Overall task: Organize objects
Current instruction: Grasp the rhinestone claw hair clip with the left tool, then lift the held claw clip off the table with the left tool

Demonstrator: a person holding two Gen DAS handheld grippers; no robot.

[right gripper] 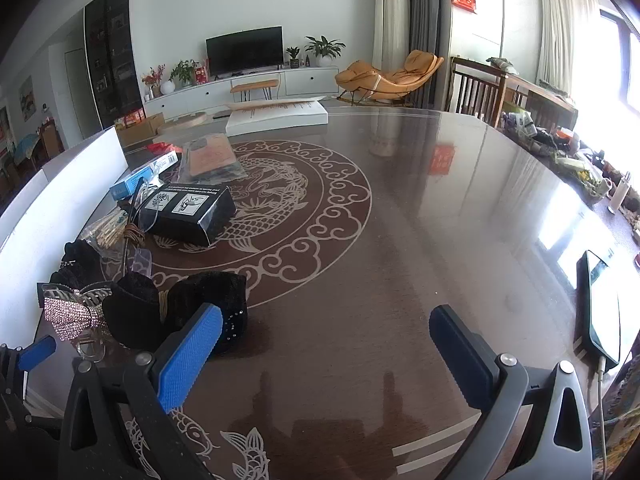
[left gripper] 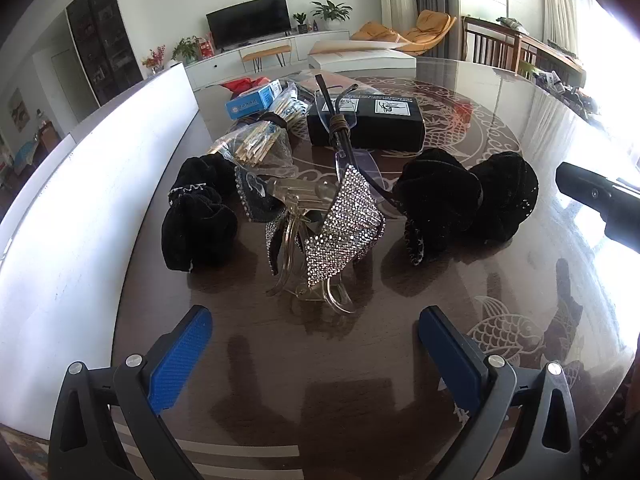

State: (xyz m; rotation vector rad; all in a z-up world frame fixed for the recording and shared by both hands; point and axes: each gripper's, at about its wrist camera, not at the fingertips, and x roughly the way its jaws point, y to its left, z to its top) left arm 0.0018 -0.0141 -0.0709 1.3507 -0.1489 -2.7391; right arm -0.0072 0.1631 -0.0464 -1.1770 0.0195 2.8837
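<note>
The left gripper (left gripper: pixel 314 336) hovers low over the glossy brown table (left gripper: pixel 500 128), its blue-padded fingers (left gripper: pixel 182 354) spread wide with nothing between them. Just beyond them lies a rhinestone bow hair clip (left gripper: pixel 340 224) with a clear plastic claw. A black velvet scrunchie (left gripper: pixel 196 216) sits to its left, and a larger black velvet bow (left gripper: pixel 468 200) to its right. Farther off, a pair of glasses (left gripper: pixel 340 120) leans against a black box (left gripper: pixel 372 120), with a bag of wooden sticks (left gripper: pixel 256 140) and a blue carton (left gripper: pixel 252 102) at far left.

The right gripper (right gripper: pixel 326 344) also has its fingers (right gripper: pixel 192 354) parted and empty, held over bare table to the right of the black bow. A phone (right gripper: pixel 604 304) lies near the right edge.
</note>
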